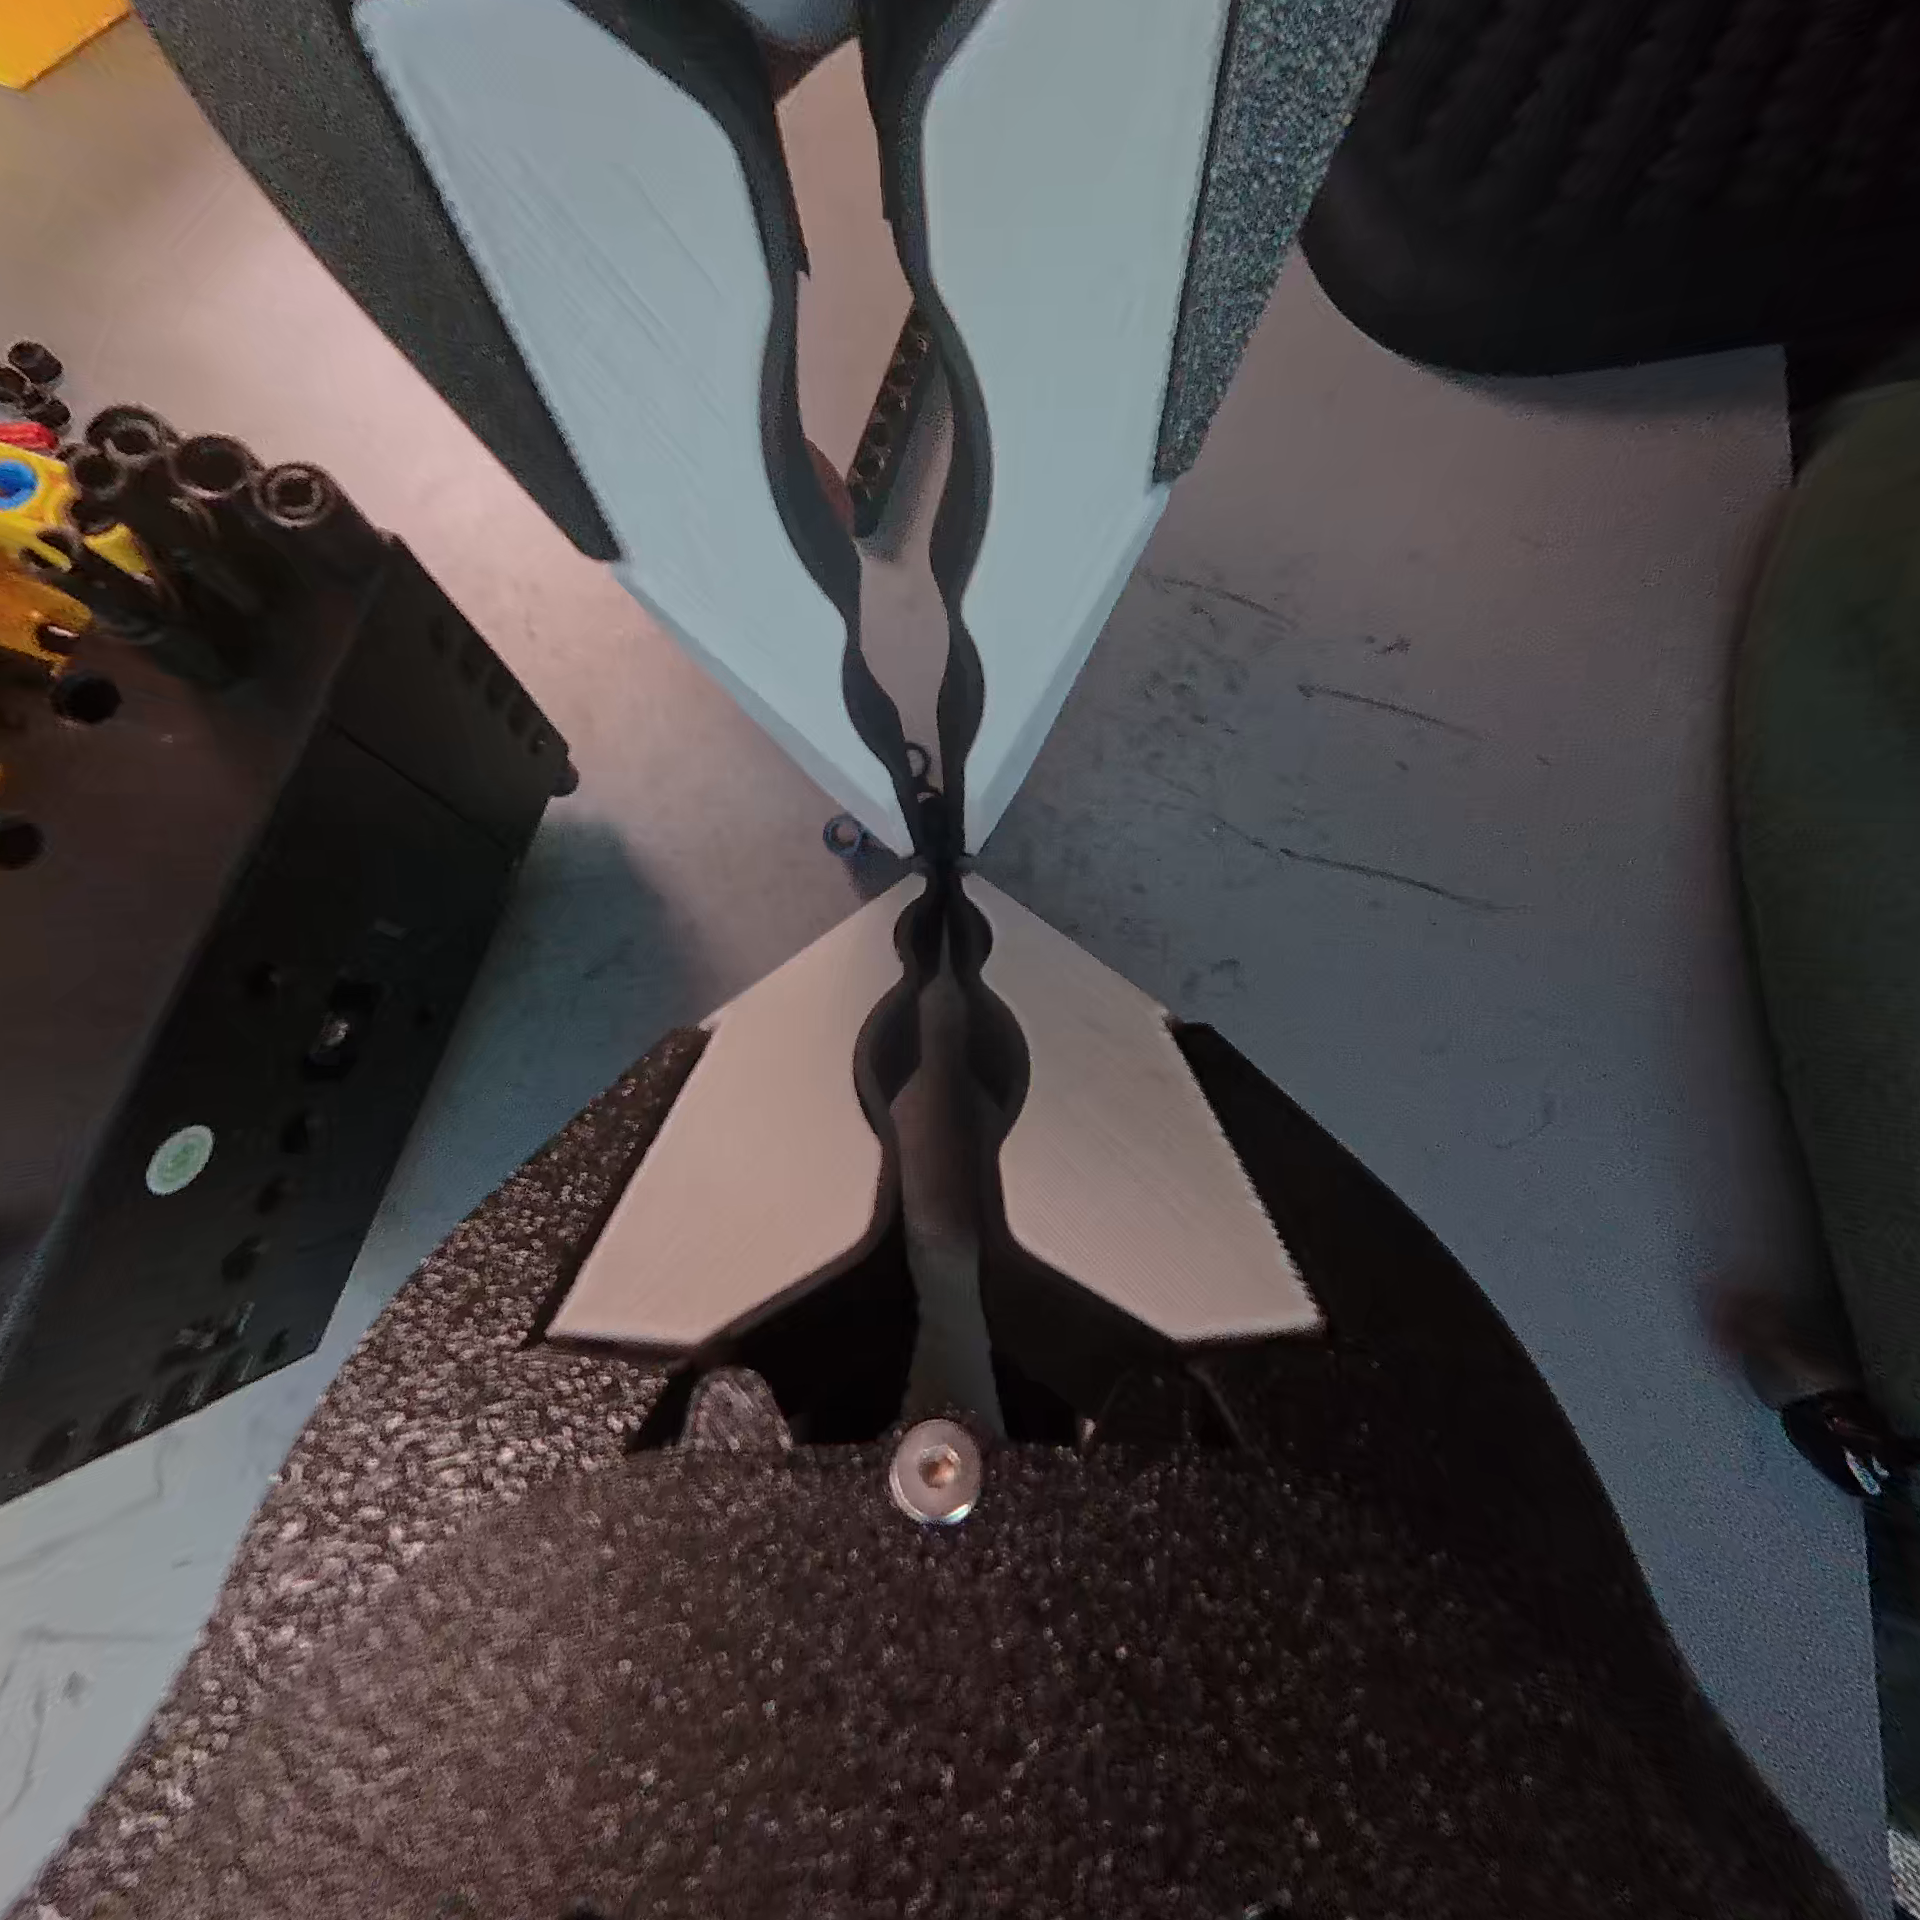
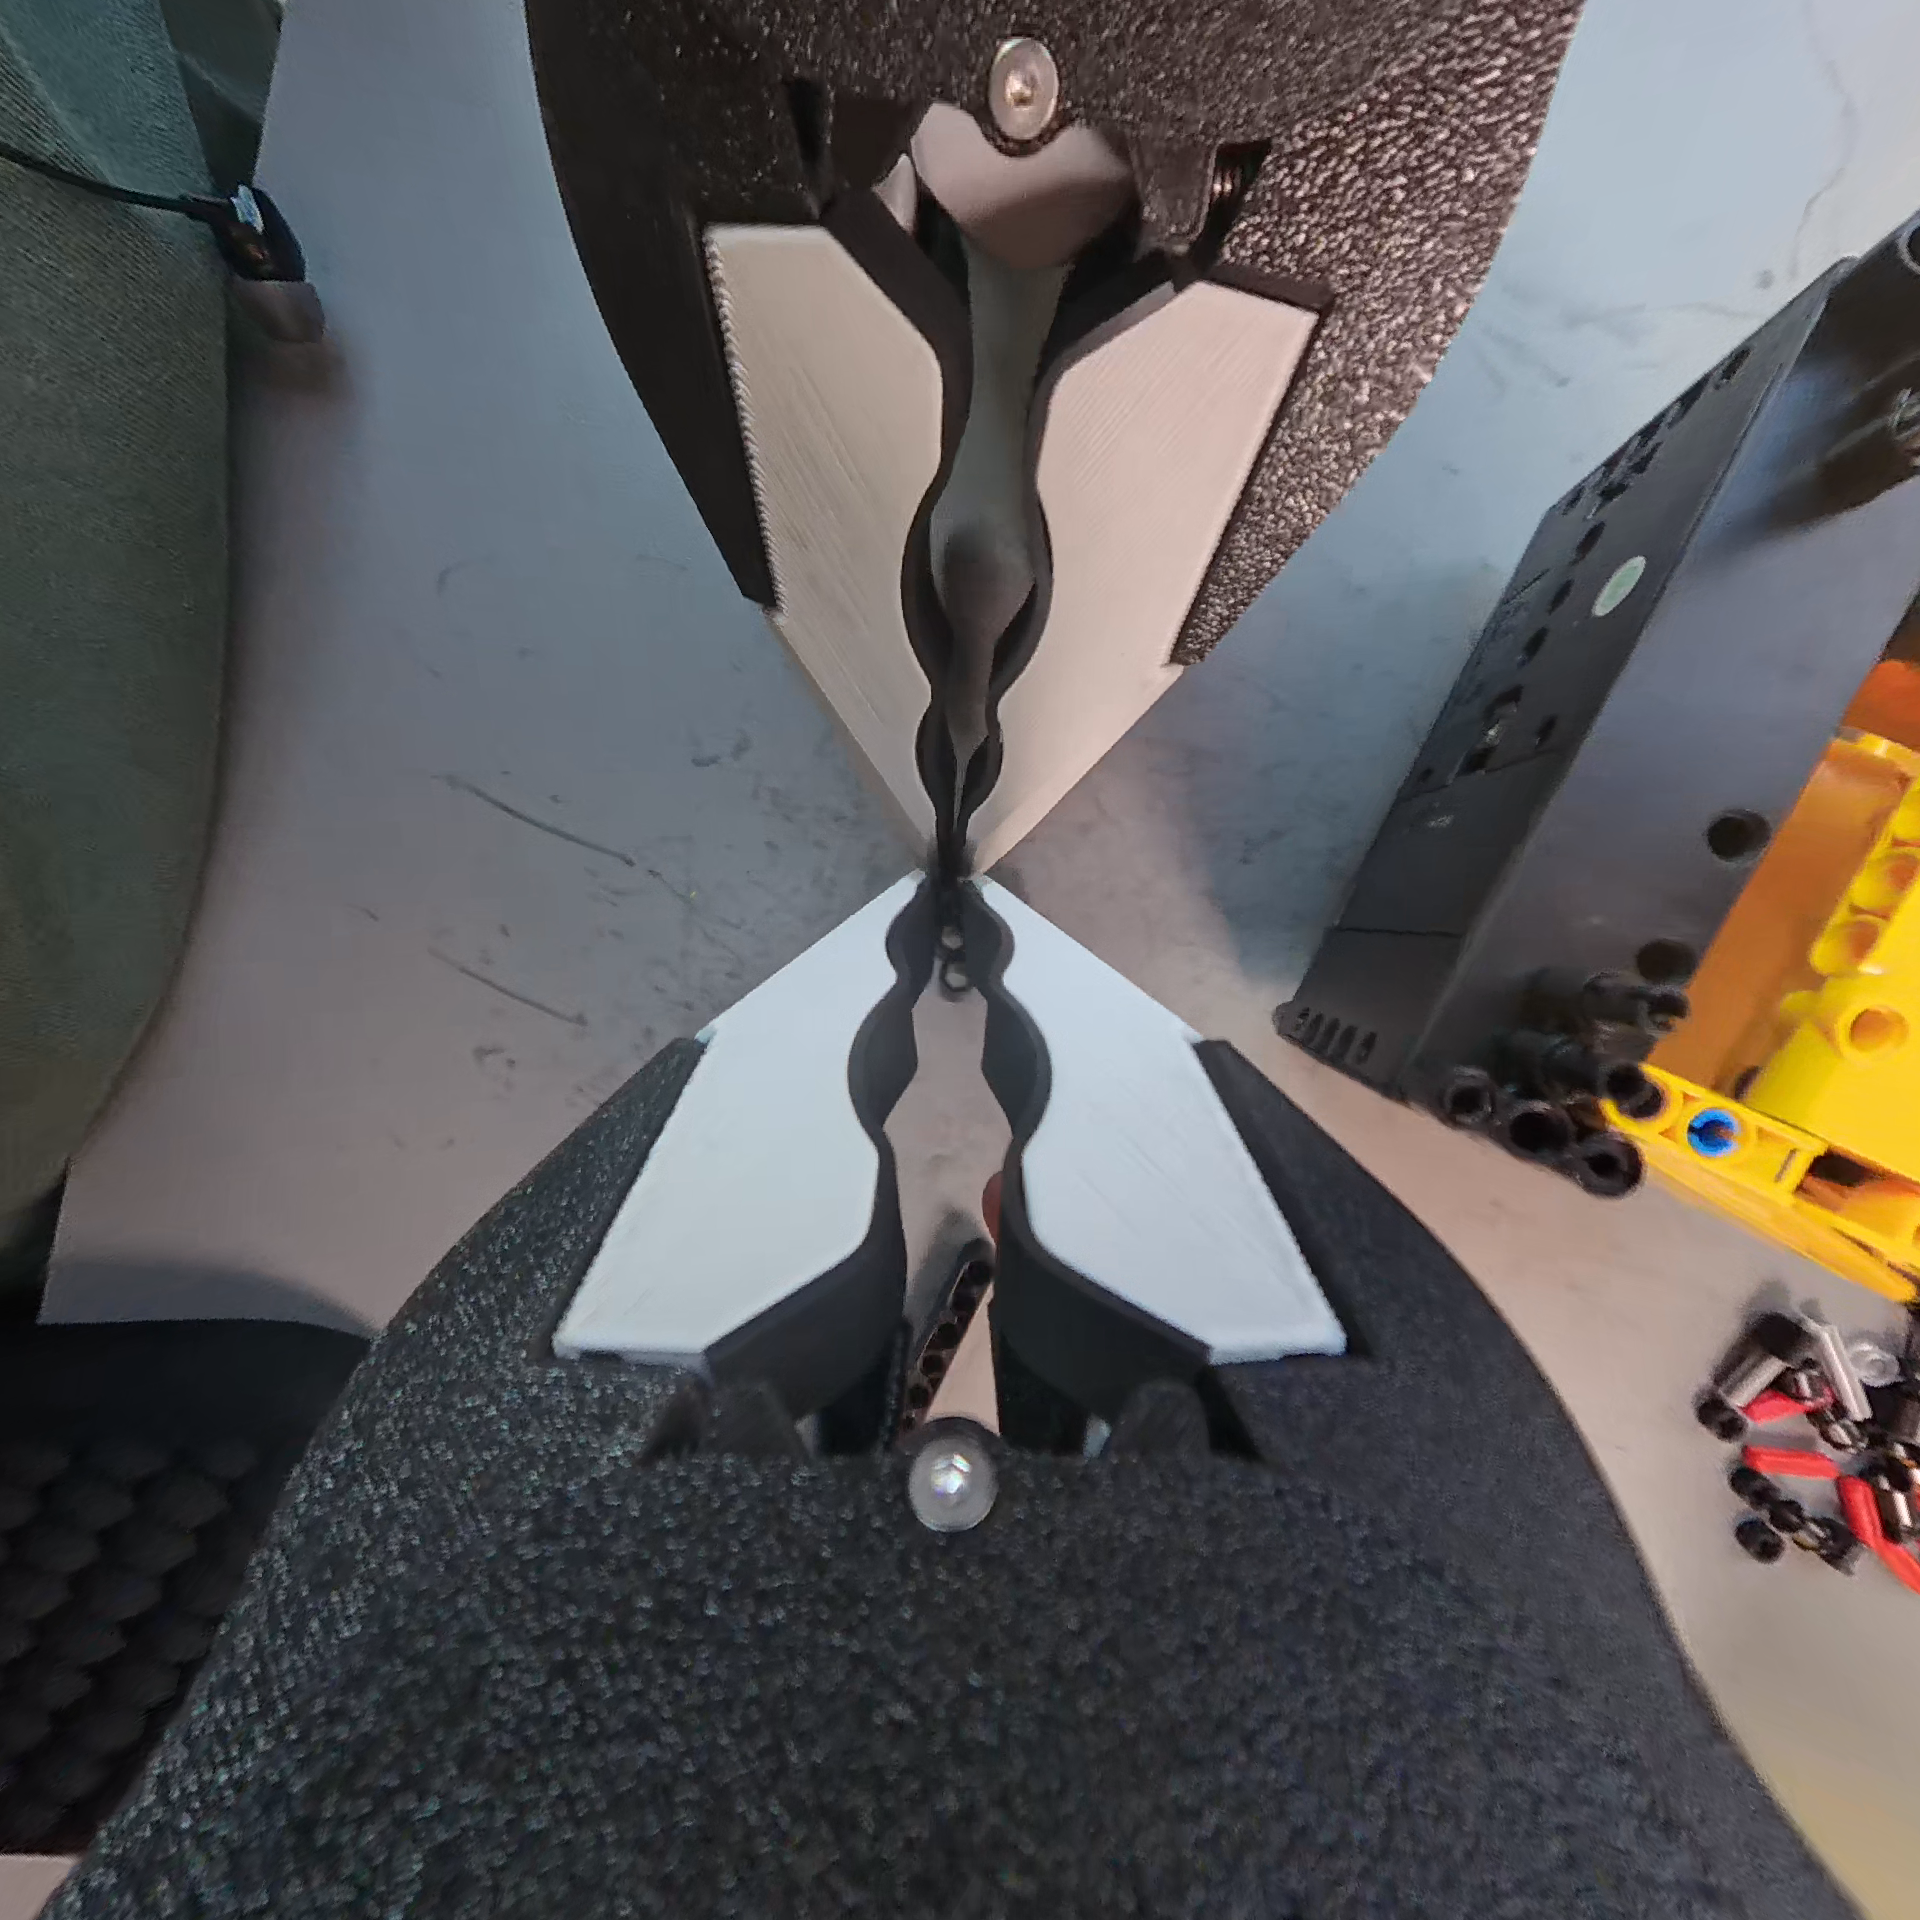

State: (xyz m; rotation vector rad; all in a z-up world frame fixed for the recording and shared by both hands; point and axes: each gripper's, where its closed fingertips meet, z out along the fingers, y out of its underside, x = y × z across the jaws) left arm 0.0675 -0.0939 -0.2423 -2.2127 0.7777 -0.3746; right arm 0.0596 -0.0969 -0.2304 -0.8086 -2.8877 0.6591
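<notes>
Left hand-held gripper (image 1: 940, 878) and right hand-held gripper (image 2: 951, 883) meet tip-to-tip, both closed.

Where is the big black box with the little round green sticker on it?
The black box stands on the grey table at the left of the left wrist view and the right of the right wrist view, beside the yellow brick model and black pegs.

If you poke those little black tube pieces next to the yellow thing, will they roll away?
Probably. The little black tube pieces look round and hollow, so those lying on their sides would likely roll on the smooth table. They seem small and light, so easy to scatter. Those packed against the yellow block frame may just jostle.
</notes>
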